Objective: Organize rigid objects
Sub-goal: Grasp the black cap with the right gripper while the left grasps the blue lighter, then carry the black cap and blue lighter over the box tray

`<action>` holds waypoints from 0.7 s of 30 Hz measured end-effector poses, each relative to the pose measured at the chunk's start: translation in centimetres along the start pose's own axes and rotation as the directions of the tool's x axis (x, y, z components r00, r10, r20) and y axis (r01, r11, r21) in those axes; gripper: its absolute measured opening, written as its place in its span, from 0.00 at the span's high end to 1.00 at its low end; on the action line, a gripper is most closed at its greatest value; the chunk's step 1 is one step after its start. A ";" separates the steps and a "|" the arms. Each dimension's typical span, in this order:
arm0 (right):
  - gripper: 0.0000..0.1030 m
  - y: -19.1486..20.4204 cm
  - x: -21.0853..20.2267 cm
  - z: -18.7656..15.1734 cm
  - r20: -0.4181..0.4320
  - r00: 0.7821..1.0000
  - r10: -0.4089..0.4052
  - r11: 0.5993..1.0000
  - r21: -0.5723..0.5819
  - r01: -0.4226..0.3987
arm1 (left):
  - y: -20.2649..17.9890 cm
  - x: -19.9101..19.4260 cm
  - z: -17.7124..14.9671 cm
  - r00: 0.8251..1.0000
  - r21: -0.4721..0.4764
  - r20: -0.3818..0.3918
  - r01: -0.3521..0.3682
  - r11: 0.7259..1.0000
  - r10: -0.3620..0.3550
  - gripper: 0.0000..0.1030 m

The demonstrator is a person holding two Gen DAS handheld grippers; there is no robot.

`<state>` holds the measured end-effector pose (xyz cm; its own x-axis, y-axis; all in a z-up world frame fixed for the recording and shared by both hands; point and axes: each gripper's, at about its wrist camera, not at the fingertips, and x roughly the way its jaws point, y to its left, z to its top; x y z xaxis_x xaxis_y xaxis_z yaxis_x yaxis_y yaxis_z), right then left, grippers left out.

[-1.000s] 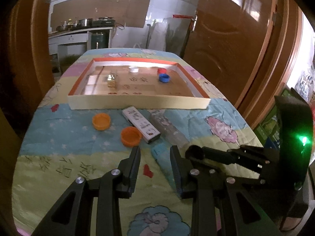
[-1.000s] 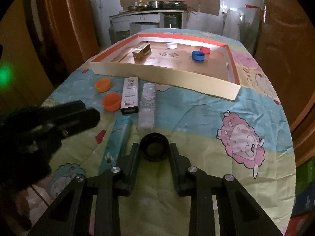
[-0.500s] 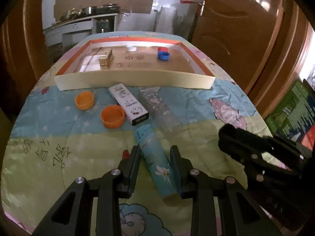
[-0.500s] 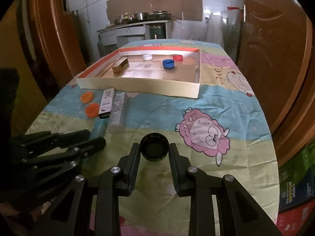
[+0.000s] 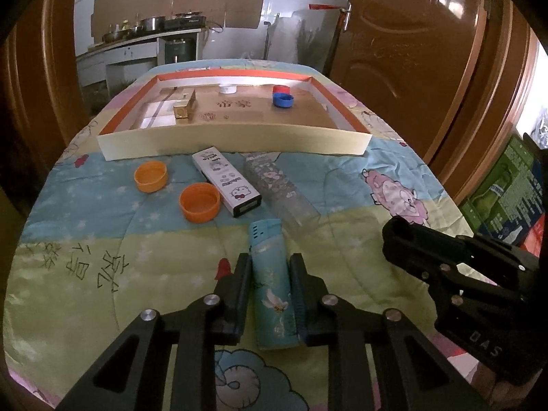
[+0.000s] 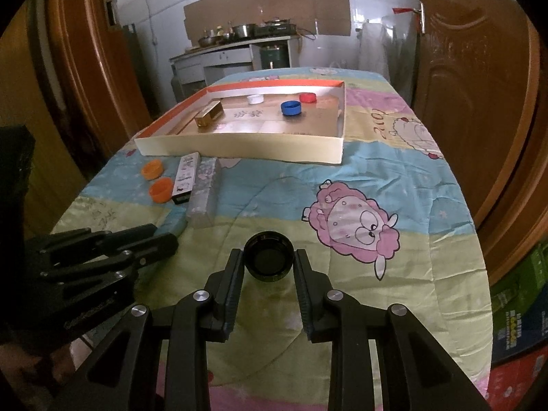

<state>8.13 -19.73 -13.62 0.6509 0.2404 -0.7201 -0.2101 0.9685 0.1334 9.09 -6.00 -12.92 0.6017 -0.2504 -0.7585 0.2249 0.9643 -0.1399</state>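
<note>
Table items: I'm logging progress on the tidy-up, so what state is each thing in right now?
Teal box: lying flat between the closing left gripper fingers.
Black lid: gripped by right gripper.
Tray: holds gold box, white, red, blue caps.
Orange caps: open side up, outside tray.
White box, clear box: flat, outside tray.

Light-blue lighter (image 5: 272, 284) lying flat on the quilt, lengthwise between closing fingers. Black round lid (image 6: 269, 256) clamped upright-open. 2 orange caps (image 5: 199, 202) near the tray (image 5: 233, 142).
</note>
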 end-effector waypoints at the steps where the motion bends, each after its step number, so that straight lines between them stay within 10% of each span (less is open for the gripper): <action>1: 0.71 0.0 0.0 0.0 0.000 1.000 0.001 1.000 -0.001 -0.001 | 0.0 -0.1 0.0 1.000 0.003 0.004 0.000 1.000 0.000 0.78; 21: 0.71 2.5 -0.1 1.4 0.012 1.000 0.005 0.998 -0.057 -0.004 | 1.2 -3.0 1.8 0.996 -0.002 0.093 -0.015 1.000 0.015 0.78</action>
<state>8.57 -17.21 -12.22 0.6587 0.2458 -0.7111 -0.2542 0.9623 0.0971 8.94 -4.24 -9.67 0.6737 -0.2430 -0.6979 0.2144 0.9680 -0.1300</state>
